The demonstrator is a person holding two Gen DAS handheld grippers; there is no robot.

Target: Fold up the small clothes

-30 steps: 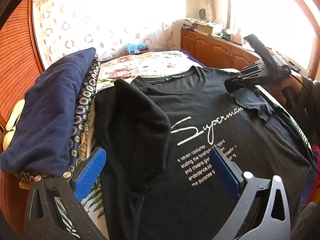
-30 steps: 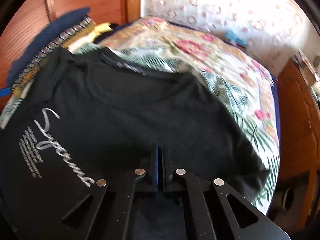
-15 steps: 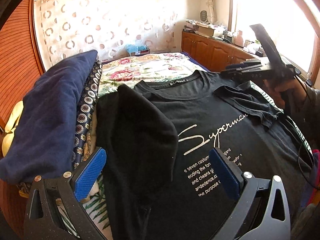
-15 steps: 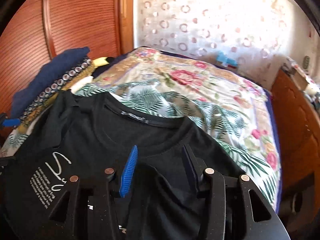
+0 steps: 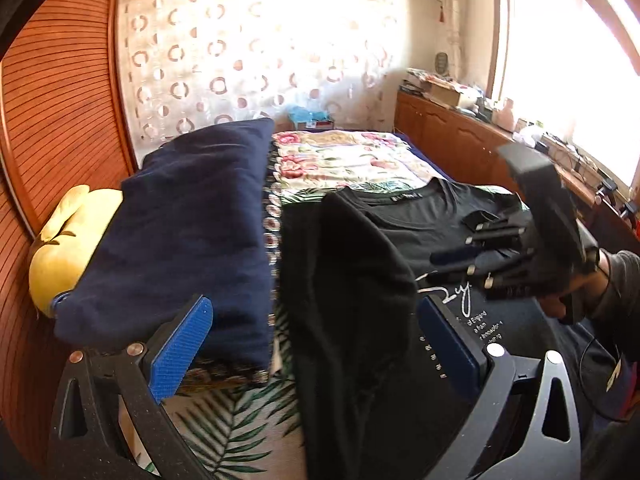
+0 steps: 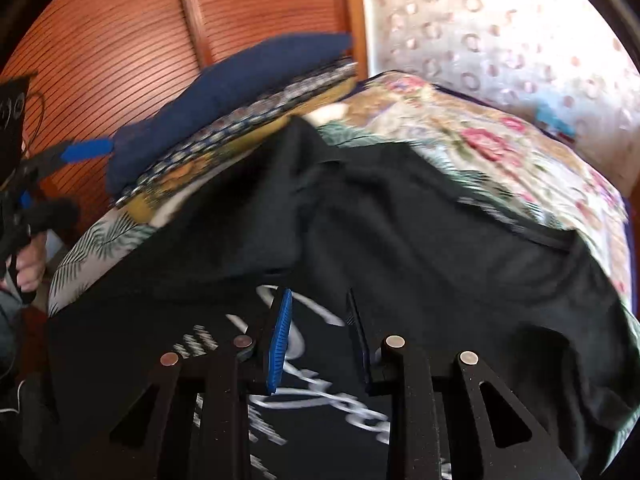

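One black T-shirt on the bed

From the left: two folded cloths point(image 5: 180, 240), navy over patterned. The T-shirt point(image 6: 420, 216) lies flat with white script, left side folded in. Left gripper point(image 5: 316, 344) spread, empty; right gripper point(image 6: 318, 336) just narrowed, fingers apart above the print, gripping nothing.

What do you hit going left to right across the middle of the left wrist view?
Yellow plush toy → navy folded garment → black T-shirt → right tool.

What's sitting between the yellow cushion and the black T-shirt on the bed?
A folded navy garment on a ring-patterned cloth lies between the yellow cushion and the black T-shirt, seen in the left wrist view.
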